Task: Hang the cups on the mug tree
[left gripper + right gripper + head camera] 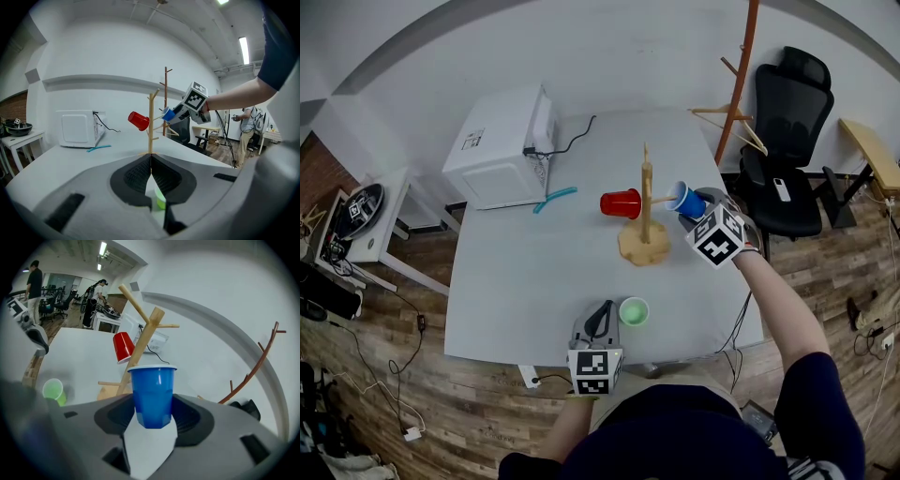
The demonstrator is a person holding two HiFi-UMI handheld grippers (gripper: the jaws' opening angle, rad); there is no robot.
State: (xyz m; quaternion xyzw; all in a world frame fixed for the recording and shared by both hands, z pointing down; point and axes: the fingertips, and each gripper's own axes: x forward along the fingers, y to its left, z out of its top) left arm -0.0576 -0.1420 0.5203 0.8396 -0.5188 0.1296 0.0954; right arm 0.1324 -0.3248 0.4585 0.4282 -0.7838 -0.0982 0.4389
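- Right gripper (696, 210), forearm stretched out, tilts down, clamping the blue cup (151, 397) by its base; mug tree (645, 217) just ahead.
- Left gripper (601, 320), nearly level, jaws together, empty; green cup (634, 311) just beside its tip.

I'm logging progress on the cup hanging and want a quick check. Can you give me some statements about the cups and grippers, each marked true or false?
1. The red cup hangs on the mug tree. True.
2. The right gripper is empty. False: its jaws are shut on the blue cup, held close by the tree.
3. The green cup lies on its side. False: it stands mouth up on the table, beside the left gripper.
4. The left gripper's jaws are together with nothing between them. True.
5. A microwave stands on the table. True.
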